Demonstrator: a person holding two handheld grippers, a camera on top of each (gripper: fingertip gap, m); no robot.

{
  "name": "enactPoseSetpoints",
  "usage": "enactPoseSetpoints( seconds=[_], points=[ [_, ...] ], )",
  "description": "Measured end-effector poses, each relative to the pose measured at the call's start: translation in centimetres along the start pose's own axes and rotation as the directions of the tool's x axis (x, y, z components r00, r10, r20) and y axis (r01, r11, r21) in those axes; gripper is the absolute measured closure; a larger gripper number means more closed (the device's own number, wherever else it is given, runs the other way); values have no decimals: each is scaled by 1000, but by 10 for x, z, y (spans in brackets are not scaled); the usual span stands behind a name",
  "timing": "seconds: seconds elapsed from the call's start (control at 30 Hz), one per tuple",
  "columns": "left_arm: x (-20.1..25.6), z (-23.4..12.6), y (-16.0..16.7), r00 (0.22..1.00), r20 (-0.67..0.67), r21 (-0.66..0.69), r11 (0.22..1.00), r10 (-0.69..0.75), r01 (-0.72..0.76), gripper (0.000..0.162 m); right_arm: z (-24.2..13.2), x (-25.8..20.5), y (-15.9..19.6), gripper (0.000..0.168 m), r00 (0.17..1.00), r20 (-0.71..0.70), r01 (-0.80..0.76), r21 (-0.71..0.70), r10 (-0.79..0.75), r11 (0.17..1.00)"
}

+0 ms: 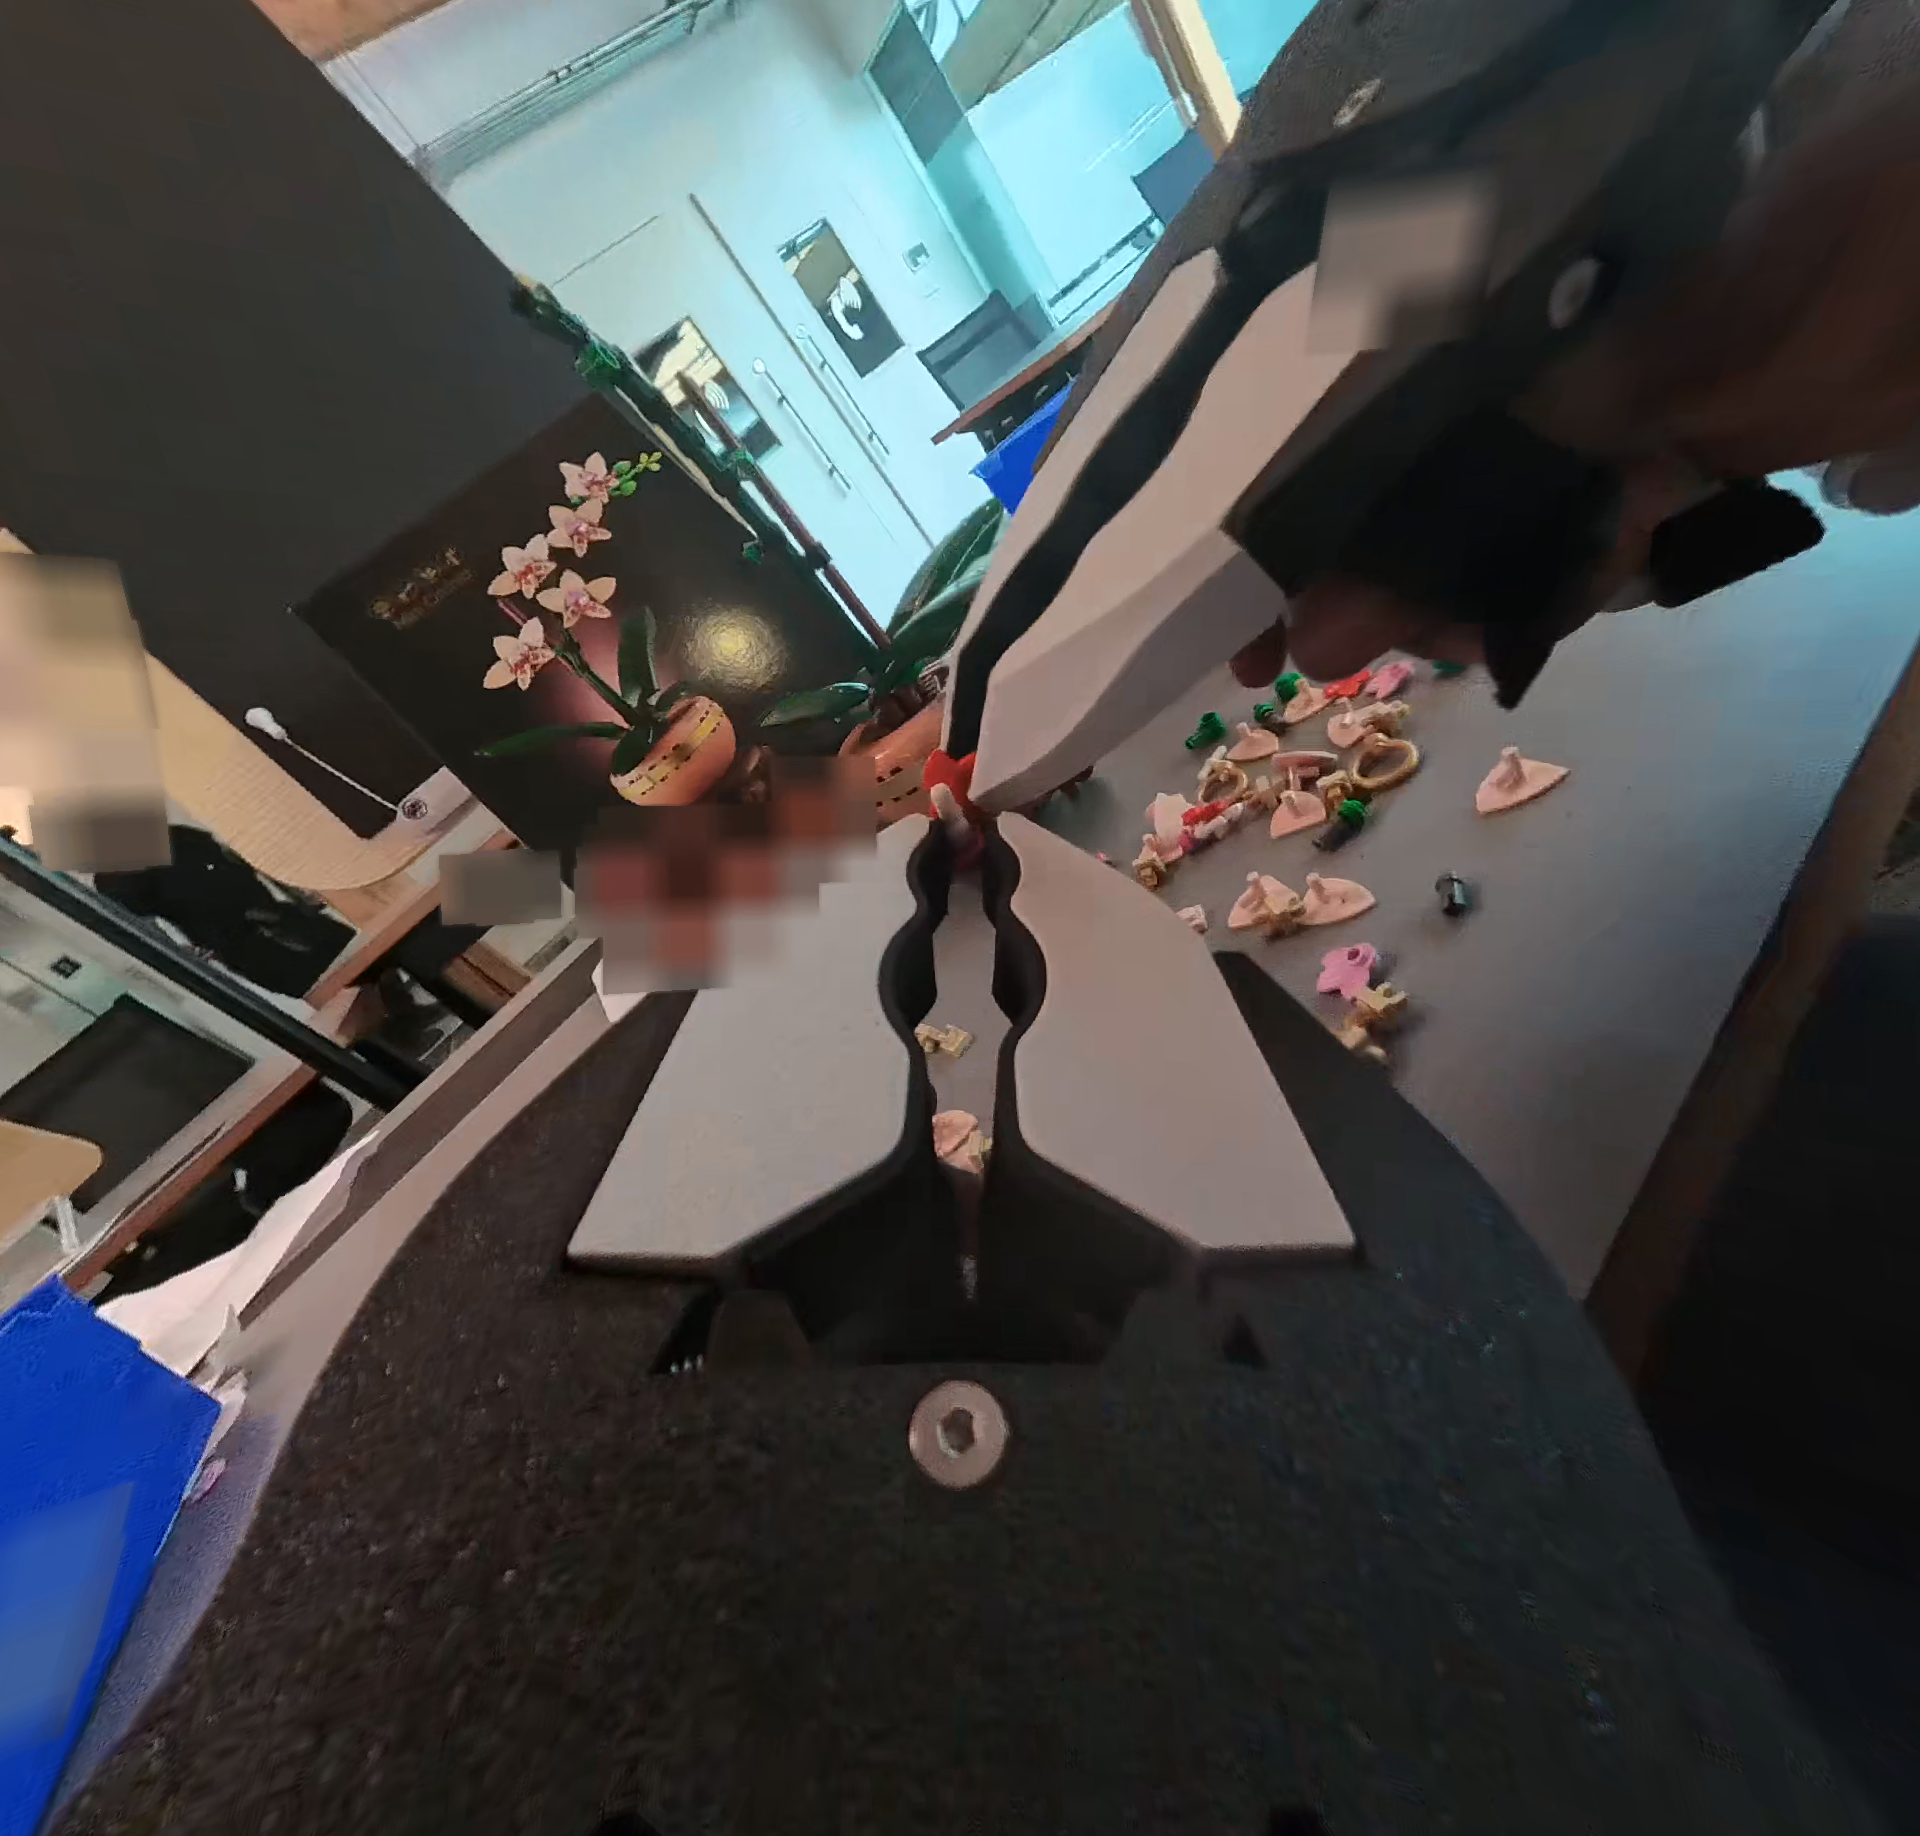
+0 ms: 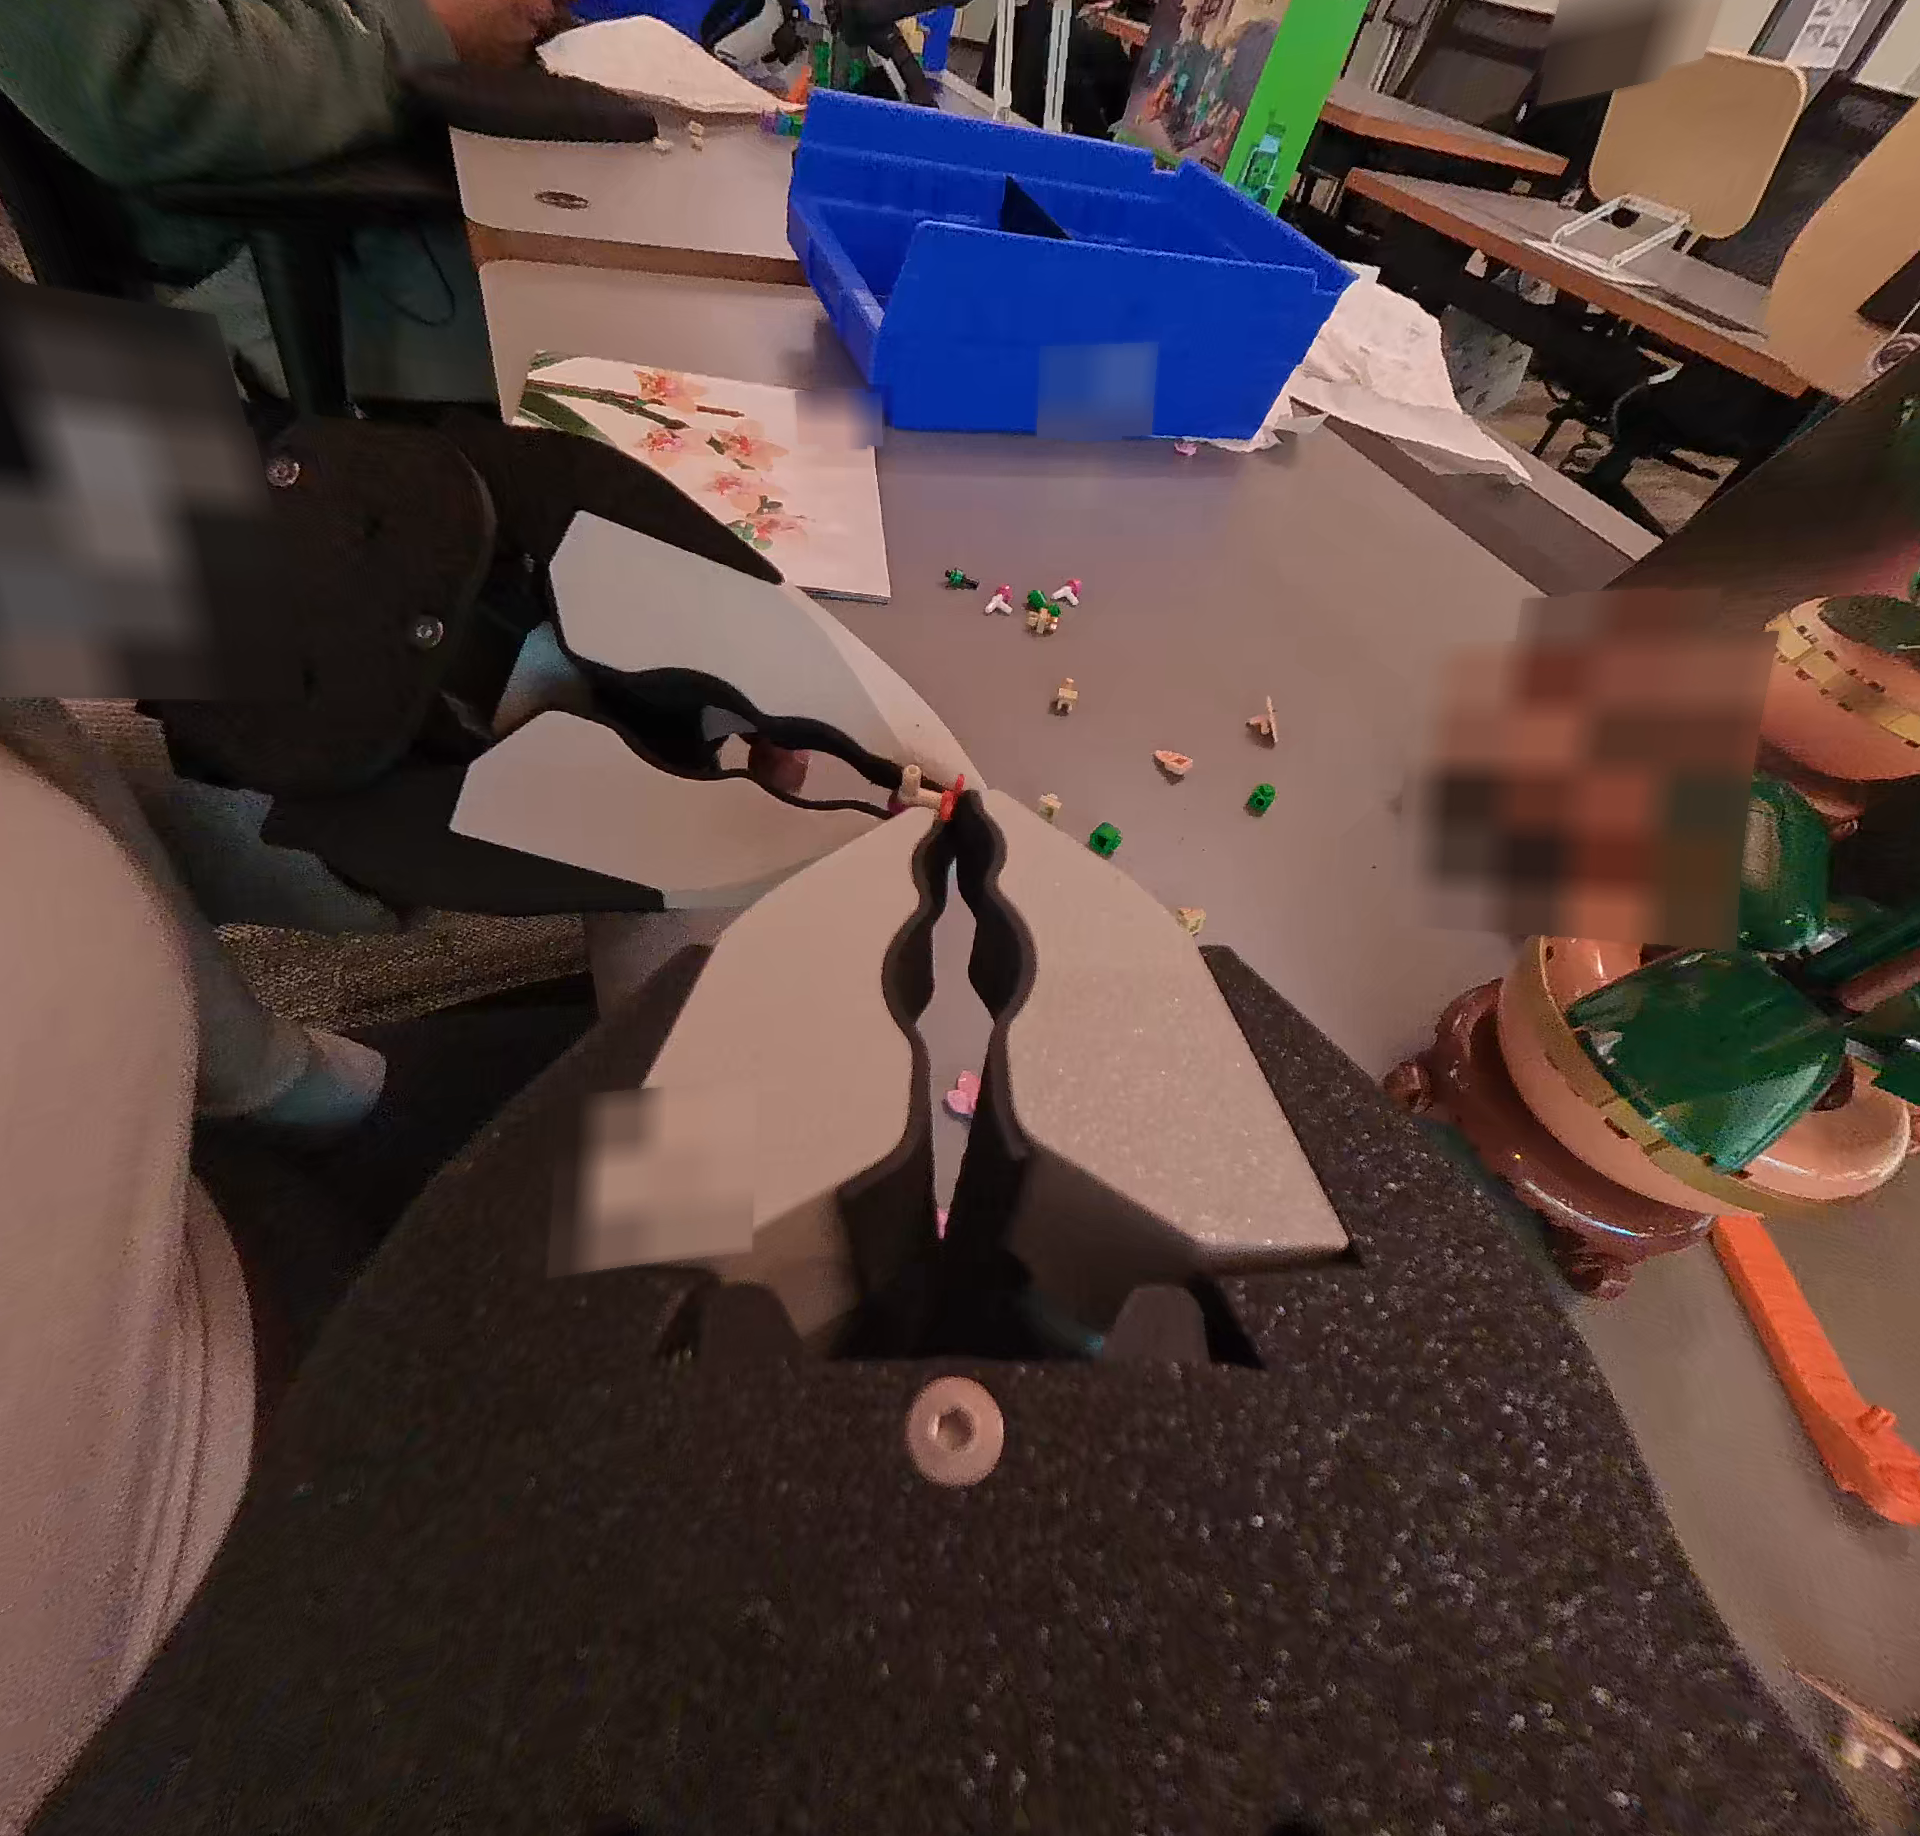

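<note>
My left gripper (image 1: 958, 836) is shut on a small cream peg piece (image 1: 945, 812) at its fingertips. My right gripper (image 1: 971, 787) comes in from the upper right and is shut on a small red piece (image 1: 945, 773). The two pieces touch, tip to tip, a little above the grey table (image 1: 1621, 851). In the right wrist view my right gripper (image 2: 956, 818) pinches the red piece (image 2: 952, 795). The left gripper (image 2: 906, 794) reaches in from the left with the cream peg (image 2: 916, 785).
Several loose small pink, tan, green and gold pieces (image 1: 1299, 778) lie on the table. A dark box with an orchid picture (image 1: 582, 623) stands behind. A brick-built plant pot (image 2: 1662, 1111), an orange tool (image 2: 1808, 1371), a blue bin (image 2: 1039, 269) and a flower booklet (image 2: 748, 467) show too.
</note>
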State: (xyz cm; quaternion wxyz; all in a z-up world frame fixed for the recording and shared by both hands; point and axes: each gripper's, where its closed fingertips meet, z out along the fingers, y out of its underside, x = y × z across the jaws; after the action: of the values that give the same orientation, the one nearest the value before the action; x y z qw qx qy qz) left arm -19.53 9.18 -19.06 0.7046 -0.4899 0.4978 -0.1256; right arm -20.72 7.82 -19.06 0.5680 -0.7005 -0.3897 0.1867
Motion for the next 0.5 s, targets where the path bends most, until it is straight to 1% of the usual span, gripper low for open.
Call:
enactPoseSetpoints(
  seconds=[0.1, 0.13, 0.17, 0.2, 0.23, 0.27, 0.3, 0.33, 0.4, 0.43, 0.5],
  points=[
    [1, -3, 0, 1000, -9, 8, 1000, 8, -8, 158, 1, 0, 0, 167, 1000, -25, 10, 1, -10, 1000],
    [11, -5, -3, 997, -67, 27, 999, 43, -42, 157, 2, 11, 3, 168, 992, -126, 20, -23, -22, 1000],
    [32, -7, -16, 983, -182, 88, 996, 11, 5, 156, 2, 30, 10, 168, 963, -239, 104, -91, -123, 990],
    [50, -8, -29, 962, -260, 119, 986, -80, 114, 157, 7, 36, 15, 168, 965, -235, 89, -107, -112, 990],
    [45, -6, -24, 970, -222, 100, 987, -104, 128, 157, 12, 28, 8, 168, 987, -161, -10, -30, 5, 999],
    [26, -6, -12, 988, -139, 64, 995, -68, 78, 157, 14, 26, 5, 168, 987, -160, -3, -22, -1, 1000],
    [9, -10, -7, 992, -93, 65, 994, -84, 91, 157, 14, 29, 11, 168, 977, -197, 69, -73, -82, 995],
    [-4, -16, -10, 988, -67, 98, 984, -140, 146, 157, 16, 32, 15, 168, 978, -196, 58, -73, -71, 996],
    [-21, -19, -10, 990, 16, 107, 984, -144, 141, 157, 18, 32, 14, 168, 990, -141, -26, -33, 21, 999],
    [-23, -18, -7, 988, 28, 104, 984, -151, 147, 157, 18, 33, 11, 168, 990, -132, -55, -13, 53, 998],
    [-22, -17, -2, 977, 19, 102, 972, -214, 211, 157, 16, 34, 3, 168, 986, -95, -129, 50, 134, 990]
  ],
)
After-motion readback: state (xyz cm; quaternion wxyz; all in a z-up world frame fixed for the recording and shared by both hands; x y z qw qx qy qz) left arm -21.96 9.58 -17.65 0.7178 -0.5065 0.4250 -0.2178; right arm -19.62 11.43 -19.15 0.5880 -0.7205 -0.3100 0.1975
